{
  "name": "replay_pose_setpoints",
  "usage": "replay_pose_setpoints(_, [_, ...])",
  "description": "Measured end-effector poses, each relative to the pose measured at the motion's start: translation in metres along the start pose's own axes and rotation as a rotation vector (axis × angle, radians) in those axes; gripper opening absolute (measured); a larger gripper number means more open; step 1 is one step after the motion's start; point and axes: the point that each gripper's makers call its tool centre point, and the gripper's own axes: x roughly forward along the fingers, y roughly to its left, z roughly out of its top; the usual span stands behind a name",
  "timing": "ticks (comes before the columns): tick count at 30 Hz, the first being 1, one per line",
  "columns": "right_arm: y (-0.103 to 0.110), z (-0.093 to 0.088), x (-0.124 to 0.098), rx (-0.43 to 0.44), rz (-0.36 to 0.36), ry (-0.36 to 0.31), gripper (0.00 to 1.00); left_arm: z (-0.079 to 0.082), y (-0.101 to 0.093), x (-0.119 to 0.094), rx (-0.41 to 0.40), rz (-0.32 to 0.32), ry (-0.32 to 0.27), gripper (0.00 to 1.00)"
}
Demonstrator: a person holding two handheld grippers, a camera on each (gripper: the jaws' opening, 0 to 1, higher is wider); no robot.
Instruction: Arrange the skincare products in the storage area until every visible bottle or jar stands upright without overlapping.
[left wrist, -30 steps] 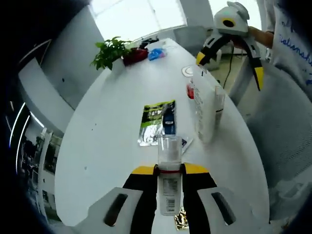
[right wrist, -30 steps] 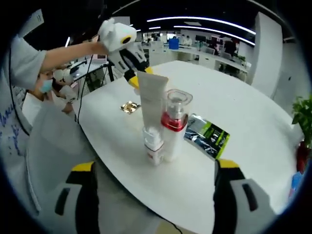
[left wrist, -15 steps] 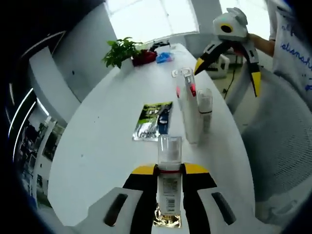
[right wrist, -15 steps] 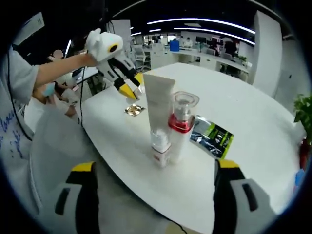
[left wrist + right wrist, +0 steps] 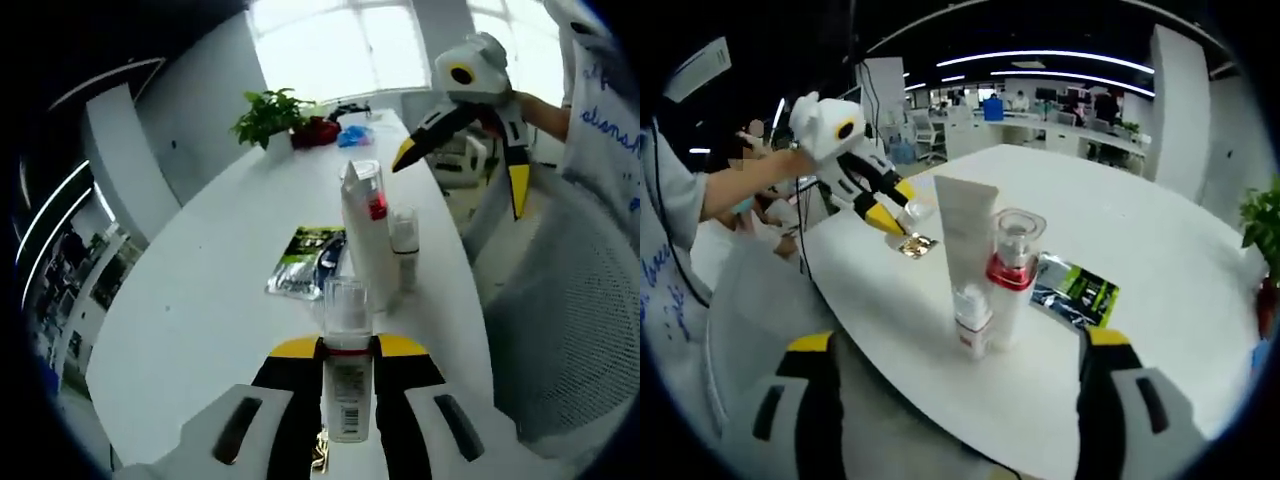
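My left gripper [image 5: 347, 352] is clamped on a small clear-capped bottle with a white label and red band [image 5: 346, 372], held between the yellow-tipped jaws and lifted above the white oval table [image 5: 210, 300]. In the right gripper view the same gripper [image 5: 892, 215] appears at far left, carrying that bottle [image 5: 912, 209] over the table's [image 5: 1160, 260] near end, just above a small crumpled gold foil wrapper [image 5: 916, 245] lying flat on the surface.

My right gripper [image 5: 958, 420] stands wide open with nothing between its jaws, held off the table edge; in the left gripper view it [image 5: 460, 148] hangs beyond the table's right side, jaws spread.

Three products stand upright in a tight cluster near the table's middle: a tall white squeeze tube resting on its cap [image 5: 965, 245], a clear pump bottle with a red collar [image 5: 1012, 280] just beside it, and a short white bottle with a red-printed label [image 5: 972, 320] in front of both (whether they touch I cannot tell). In the left gripper view the tube [image 5: 362, 245], the pump bottle's red collar [image 5: 377, 208] and the short bottle [image 5: 404, 248] line up ahead of the held bottle.

A flat silver-and-green foil sachet [image 5: 1078, 290] lies on the table beside the cluster, also seen at [image 5: 305, 262]. A green potted plant [image 5: 268, 115] stands at the table's far end.
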Motion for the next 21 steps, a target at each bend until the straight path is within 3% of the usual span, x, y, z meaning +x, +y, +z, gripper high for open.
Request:
replay_pose_setpoints(9, [0.004,0.009,0.001,0.009,0.010,-0.043,0.97,0.006,-0.016,-0.005,-0.069,0.023,-0.068,0.15])
replay_pose_setpoints(21, [0.010,0.026,0.004,0.009,0.037,-0.105,0.85,0.010,-0.039,-0.008,-0.160,0.034,-0.136,0.15])
